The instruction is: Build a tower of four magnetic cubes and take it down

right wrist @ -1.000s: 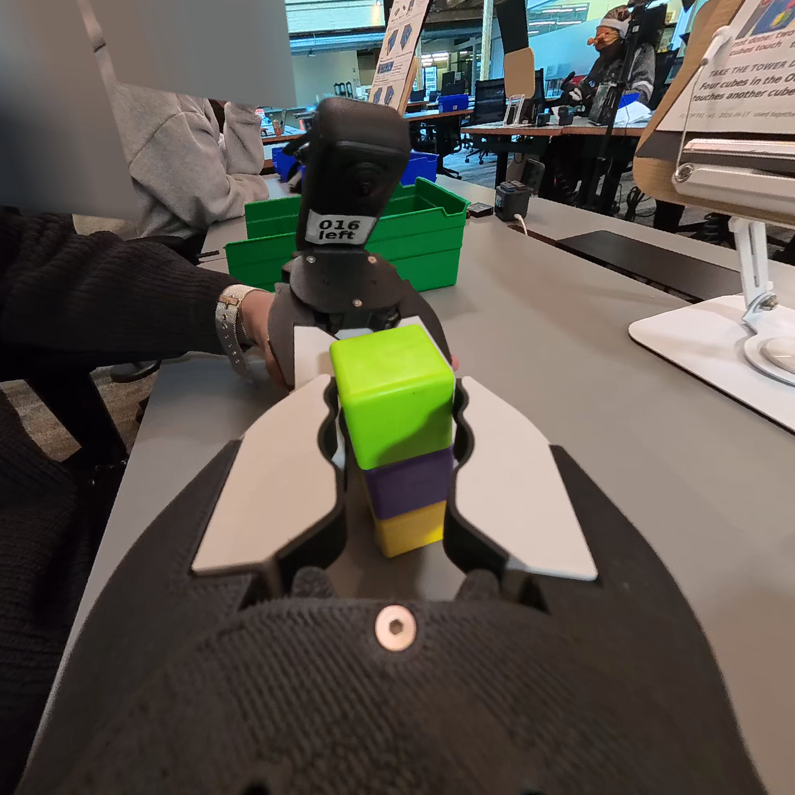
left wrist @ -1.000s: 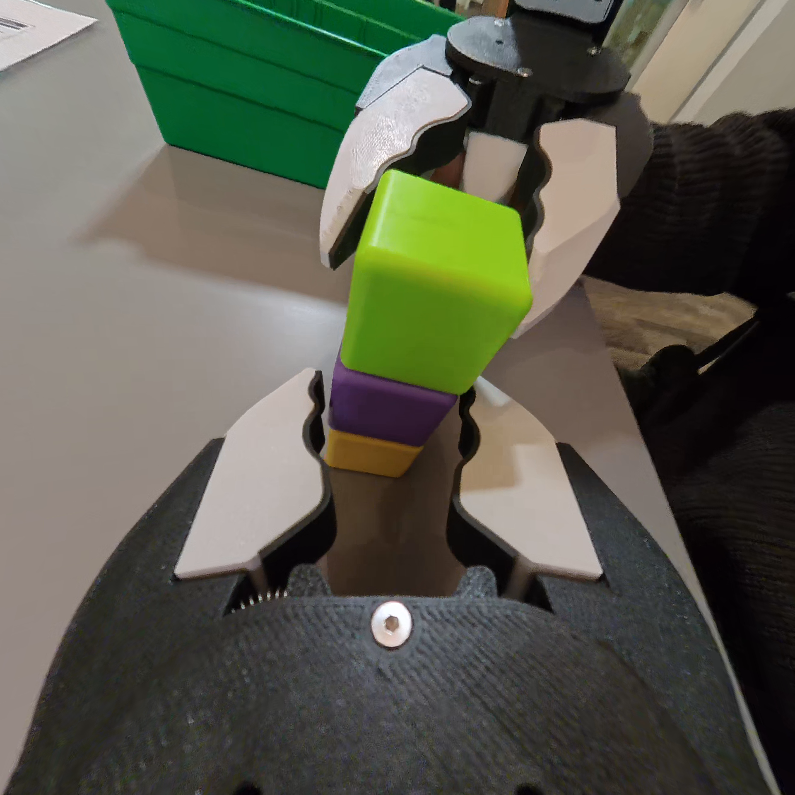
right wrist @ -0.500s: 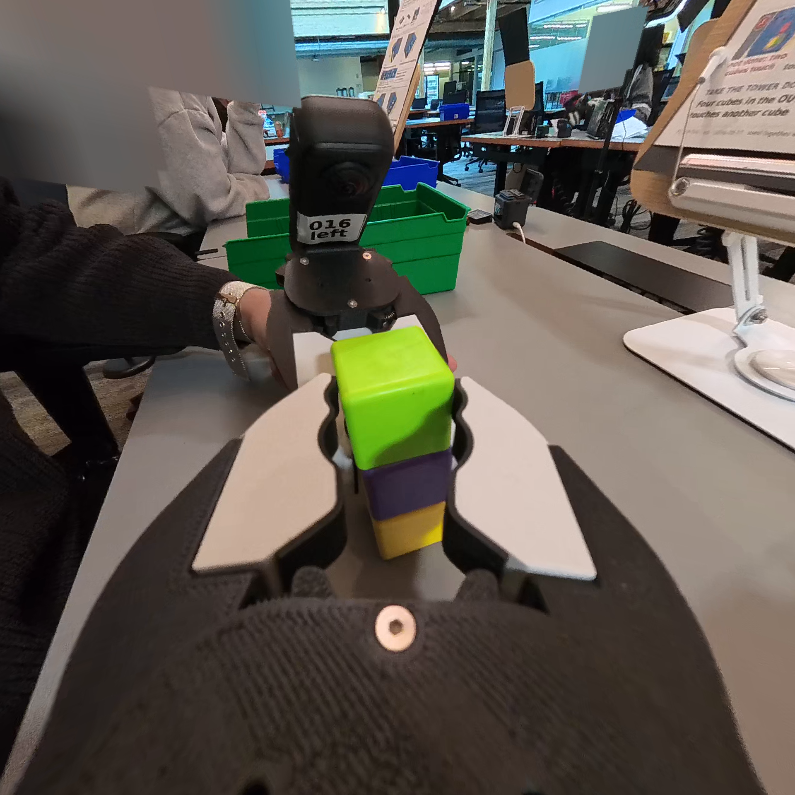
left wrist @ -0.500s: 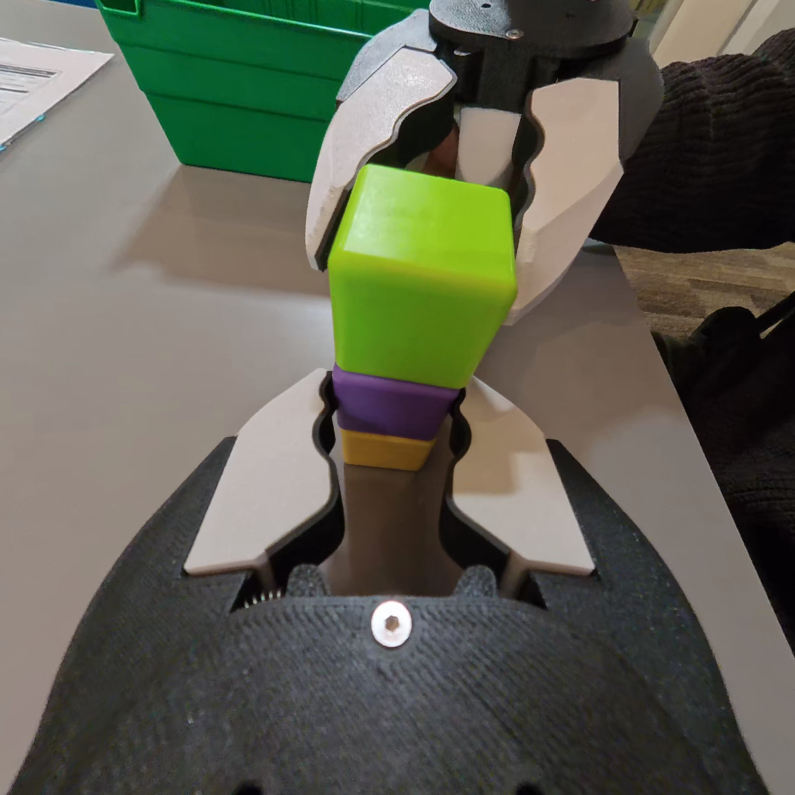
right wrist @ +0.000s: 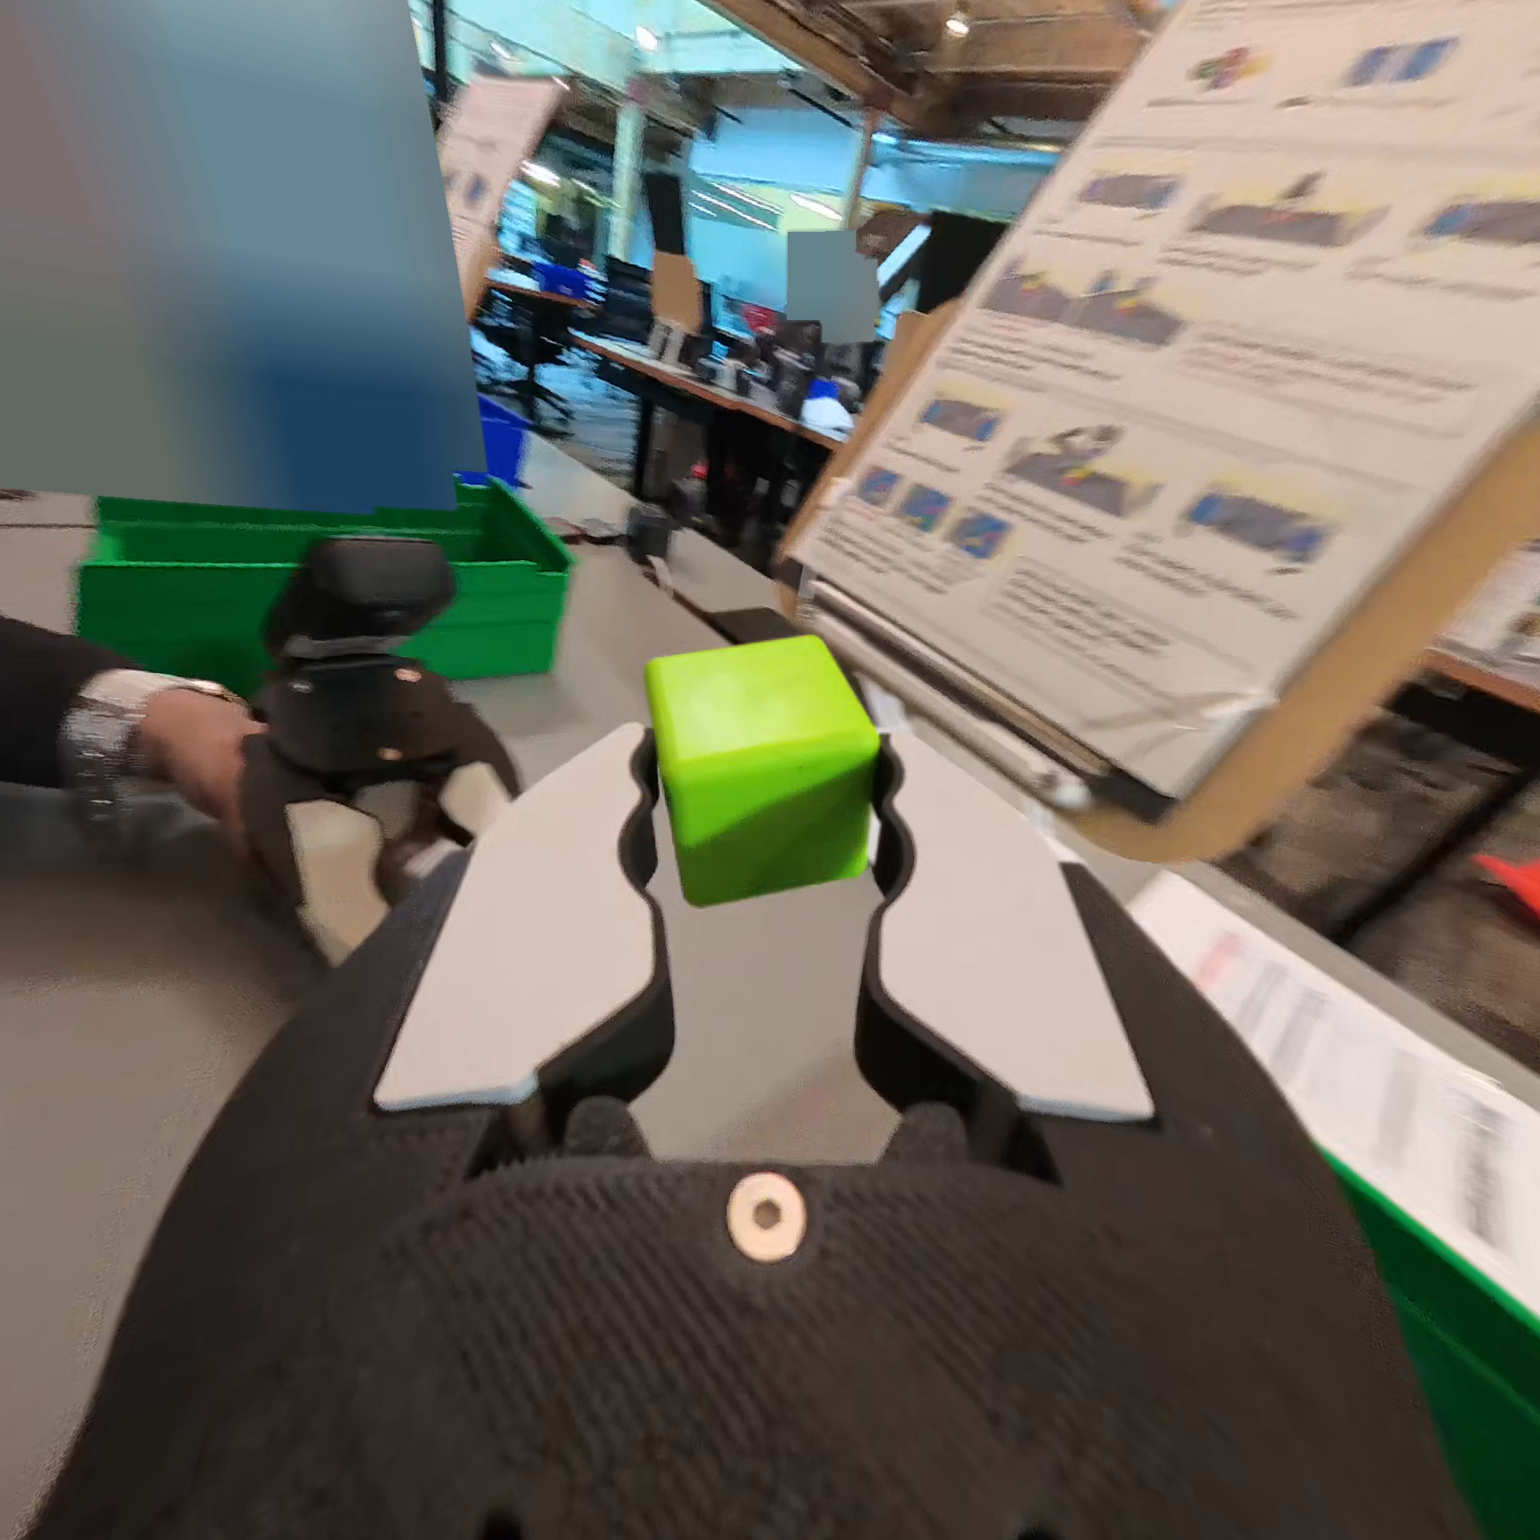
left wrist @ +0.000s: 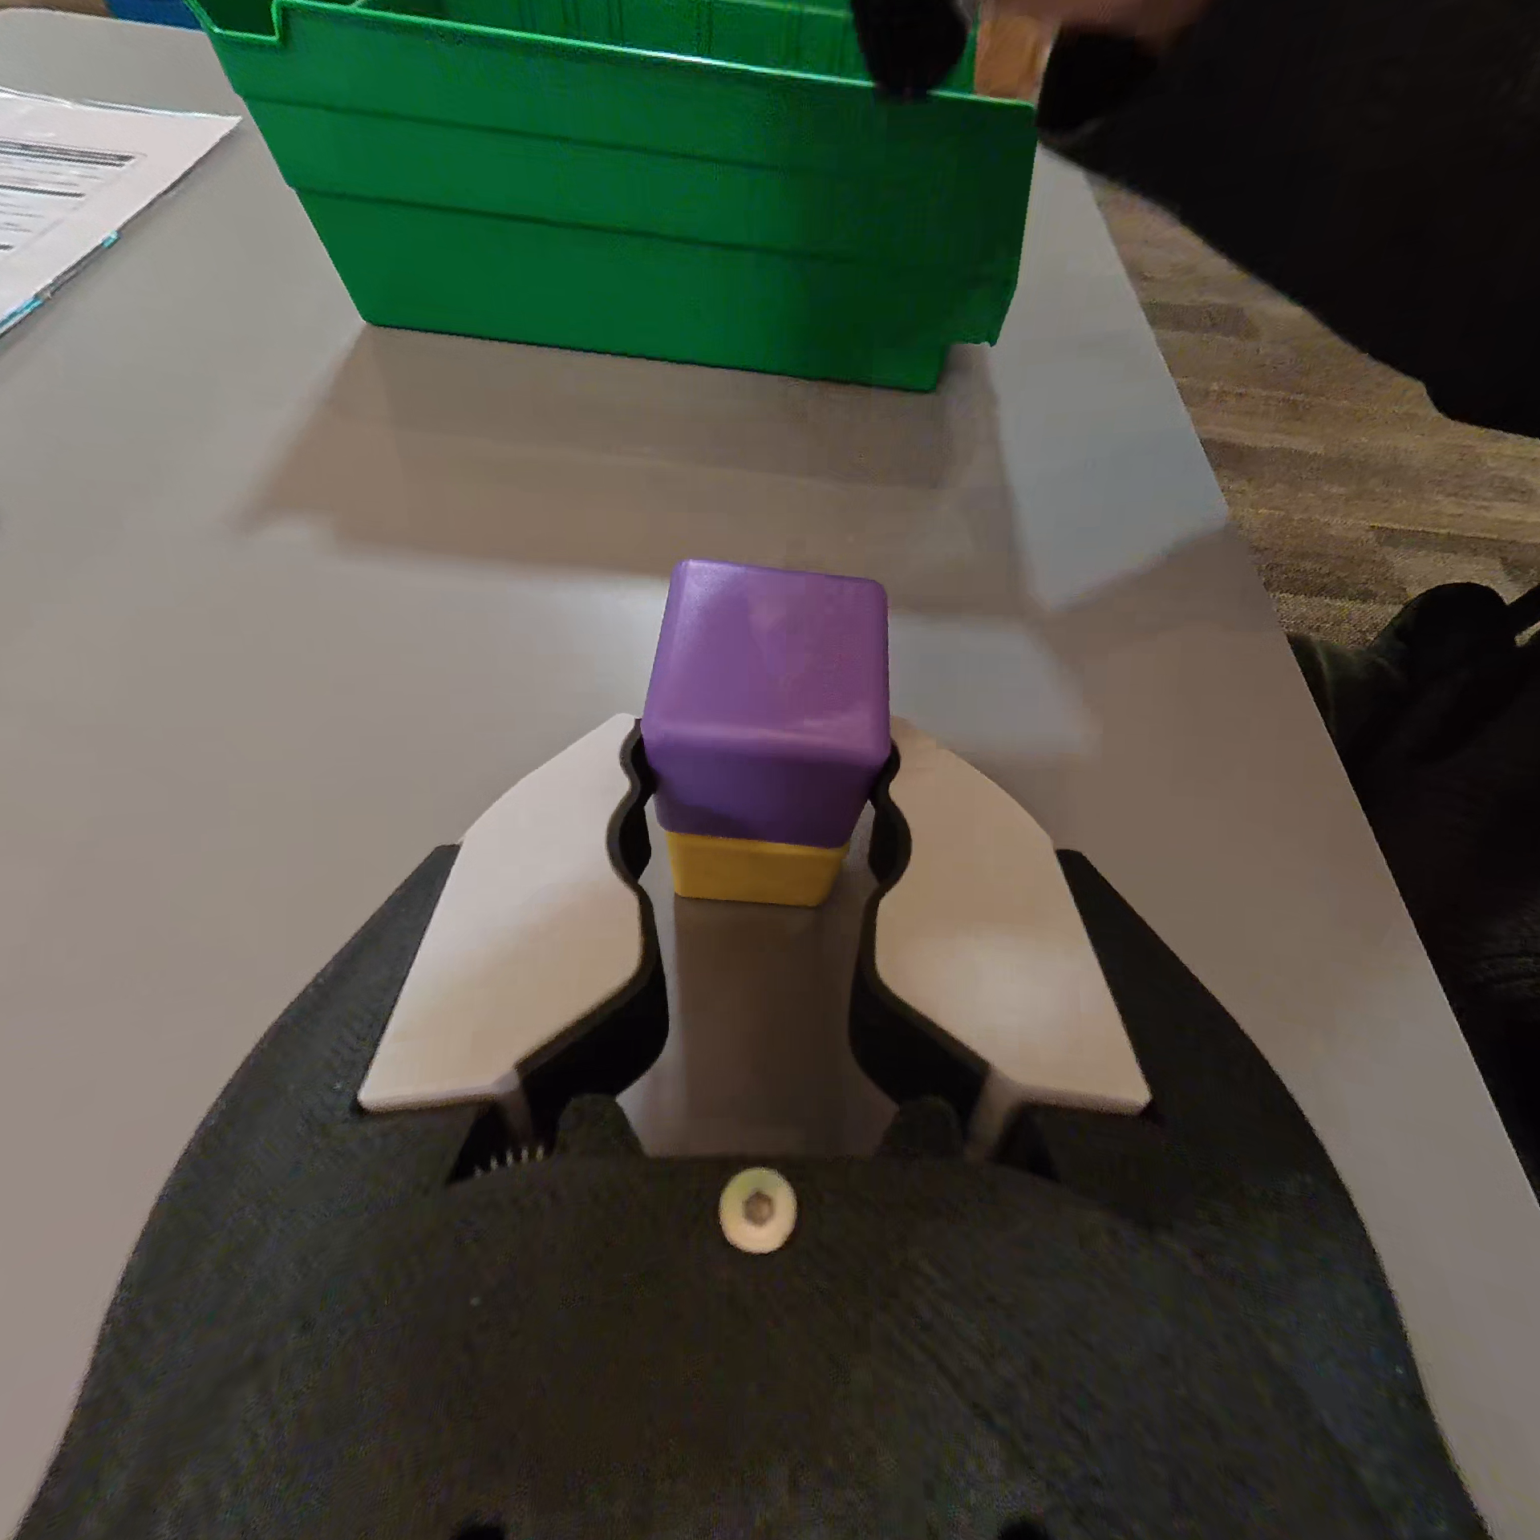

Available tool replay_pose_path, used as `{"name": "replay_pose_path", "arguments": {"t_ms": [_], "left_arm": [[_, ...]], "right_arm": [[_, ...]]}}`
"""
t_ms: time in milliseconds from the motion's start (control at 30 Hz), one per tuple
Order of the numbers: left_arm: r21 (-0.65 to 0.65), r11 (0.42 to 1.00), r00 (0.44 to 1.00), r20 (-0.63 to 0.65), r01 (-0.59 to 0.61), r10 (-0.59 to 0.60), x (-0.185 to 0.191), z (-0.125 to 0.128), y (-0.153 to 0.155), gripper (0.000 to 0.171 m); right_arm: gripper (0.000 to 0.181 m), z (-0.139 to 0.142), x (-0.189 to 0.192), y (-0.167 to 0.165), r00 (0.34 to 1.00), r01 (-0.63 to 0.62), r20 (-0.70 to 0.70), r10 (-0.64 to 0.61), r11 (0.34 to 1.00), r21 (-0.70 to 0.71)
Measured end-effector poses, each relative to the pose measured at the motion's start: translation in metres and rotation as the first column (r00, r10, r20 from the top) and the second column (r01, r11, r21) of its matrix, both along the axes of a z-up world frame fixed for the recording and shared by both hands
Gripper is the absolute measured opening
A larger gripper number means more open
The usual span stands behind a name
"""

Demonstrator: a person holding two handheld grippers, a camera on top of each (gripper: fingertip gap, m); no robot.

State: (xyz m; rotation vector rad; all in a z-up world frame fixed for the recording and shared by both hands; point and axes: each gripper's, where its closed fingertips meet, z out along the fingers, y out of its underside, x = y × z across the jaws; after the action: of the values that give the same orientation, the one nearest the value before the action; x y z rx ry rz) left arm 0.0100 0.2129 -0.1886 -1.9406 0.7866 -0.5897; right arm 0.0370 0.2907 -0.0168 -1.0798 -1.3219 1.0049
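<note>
The left gripper (left wrist: 762, 779) pinched the purple cube (left wrist: 765, 708), stacked on a yellow cube (left wrist: 754, 871) on the desk (left wrist: 250, 667). The right gripper (right wrist: 762, 771) pinched a green cube (right wrist: 762, 767) in the air, with the left gripper at its nine o'clock.

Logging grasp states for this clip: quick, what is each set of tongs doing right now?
Left tongs: shut on the purple cube, which sits on the yellow cube.
Right tongs: shut on the green cube, lifted clear of the table.
</note>
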Motion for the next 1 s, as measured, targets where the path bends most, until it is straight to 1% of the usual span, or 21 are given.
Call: {"name": "replay_pose_path", "arguments": {"t_ms": [100,167,233,300,400,467,500,567,633,700,800,867,1000], "left_arm": [[0.003,1.000,1.000,-0.005,-0.006,0.006,0.000,0.000,0.000,0.050],[0.005,1.000,1.000,-0.008,-0.009,0.009,0.000,0.000,0.000,0.050],[0.006,1.000,1.000,-0.013,-0.012,0.012,-0.001,-0.001,0.001,0.050],[-0.003,1.000,1.000,-0.019,-0.014,0.014,0.000,-0.002,0.001,0.050],[-0.017,1.000,0.999,-0.036,-0.019,0.018,0.000,-0.005,0.001,0.050],[-0.017,1.000,0.998,-0.051,-0.022,0.021,0.000,-0.007,0.001,0.049],[-0.017,1.000,0.998,-0.059,-0.023,0.022,0.000,-0.008,0.001,0.049],[-0.017,1.000,0.997,-0.074,-0.025,0.023,0.001,-0.009,0.001,0.049],[-0.015,1.000,0.996,-0.083,-0.023,0.022,0.001,-0.010,0.001,0.049],[-0.017,1.000,0.996,-0.082,-0.022,0.021,0.001,-0.010,0.001,0.049],[-0.022,1.000,0.997,-0.076,-0.020,0.018,0.001,-0.010,0.001,0.049],[-0.022,1.000,0.997,-0.076,-0.020,0.018,0.001,-0.010,0.000,0.049],[-0.021,1.000,0.997,-0.077,-0.020,0.018,0.001,-0.010,0.001,0.049]], "right_arm": [[0.051,0.018,0.039,0.052,0.982,0.184,0.047,-0.185,0.982,0.038],[0.050,0.019,0.067,0.085,0.947,0.300,0.110,-0.302,0.953,0.027],[0.050,0.008,0.094,0.116,0.888,0.414,0.209,-0.409,0.910,0.022],[0.050,-0.010,0.118,0.143,0.816,0.511,0.301,-0.493,0.859,0.023],[0.050,-0.048,0.138,0.171,0.744,0.595,0.410,-0.528,0.803,-0.046],[0.051,-0.081,0.147,0.187,0.690,0.647,0.491,-0.532,0.758,-0.089],[0.051,-0.098,0.153,0.195,0.650,0.679,0.538,-0.537,0.729,-0.092],[0.051,-0.131,0.166,0.207,0.548,0.736,0.633,-0.547,0.675,-0.054],[0.051,-0.154,0.178,0.214,0.453,0.771,0.699,-0.554,0.637,0.005],[0.051,-0.168,0.187,0.218,0.379,0.793,0.734,-0.564,0.606,0.057],[0.051,-0.178,0.195,0.222,0.306,0.811,0.763,-0.569,0.576,0.103],[0.051,-0.181,0.197,0.223,0.285,0.814,0.773,-0.566,0.569,0.117],[0.051,-0.186,0.199,0.225,0.267,0.815,0.777,-0.570,0.563,0.133]]}}
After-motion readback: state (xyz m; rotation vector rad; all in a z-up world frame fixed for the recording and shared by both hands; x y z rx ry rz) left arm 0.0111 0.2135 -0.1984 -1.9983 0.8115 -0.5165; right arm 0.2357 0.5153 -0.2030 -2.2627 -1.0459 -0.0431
